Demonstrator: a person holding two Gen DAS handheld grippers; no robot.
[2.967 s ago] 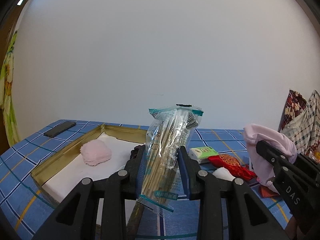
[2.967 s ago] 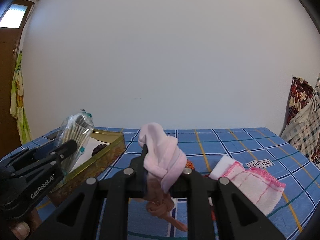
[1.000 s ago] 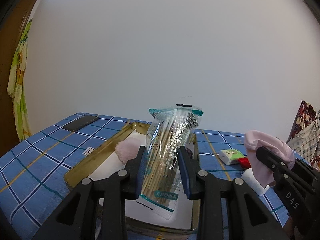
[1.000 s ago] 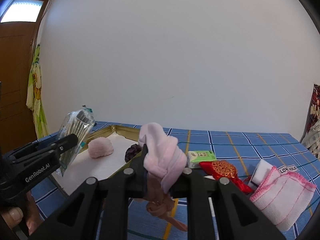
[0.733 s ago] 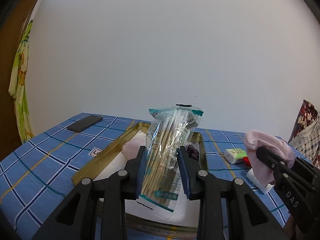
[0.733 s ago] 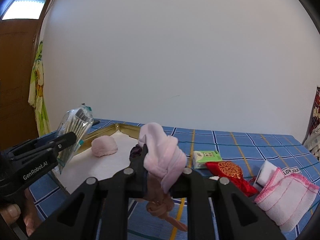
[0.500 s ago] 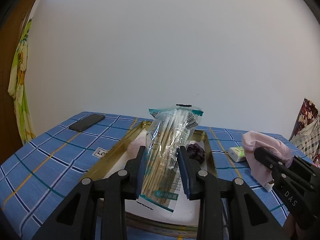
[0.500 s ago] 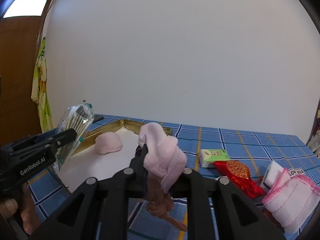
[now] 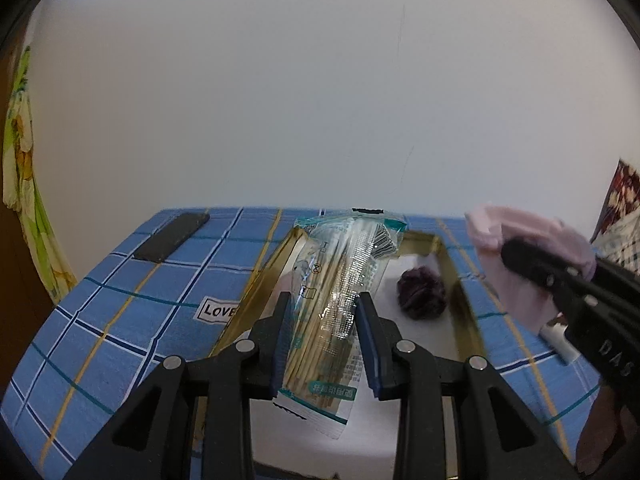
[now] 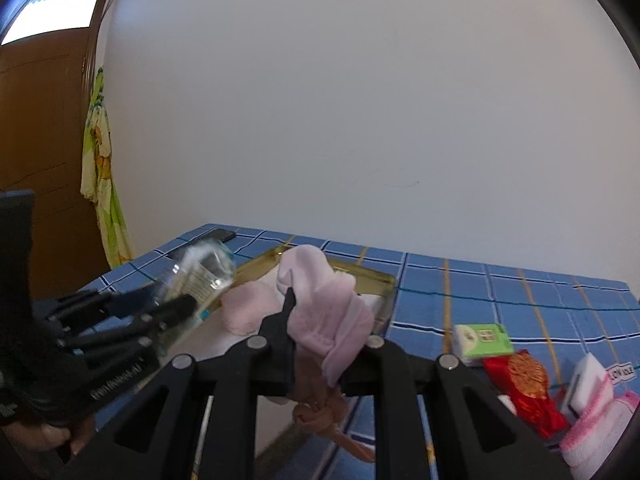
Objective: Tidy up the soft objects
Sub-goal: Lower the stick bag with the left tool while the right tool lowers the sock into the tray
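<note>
My left gripper (image 9: 325,340) is shut on a clear plastic bag of thin sticks (image 9: 340,292), held upright over the near end of a gold tray (image 9: 464,312) lined with white paper. A dark purple scrunchie (image 9: 422,298) lies in the tray. My right gripper (image 10: 326,340) is shut on a pale pink cloth (image 10: 324,312) with a tan knotted strip (image 10: 320,414) hanging below, at the tray's right edge (image 10: 386,280). The pink cloth also shows in the left wrist view (image 9: 528,248). A pink puff (image 10: 250,310) sits in the tray.
A blue checked cloth (image 9: 120,320) covers the table. A black phone (image 9: 172,236) lies at the far left. To the right of the tray lie a green tissue pack (image 10: 482,338), a red embroidered pouch (image 10: 526,384) and a pink-edged white towel (image 10: 600,428).
Both grippers have moved left towards the tray with their loads still held. The tray now lies straight ahead of the left gripper, and the right gripper's pink cloth is closer to it.
</note>
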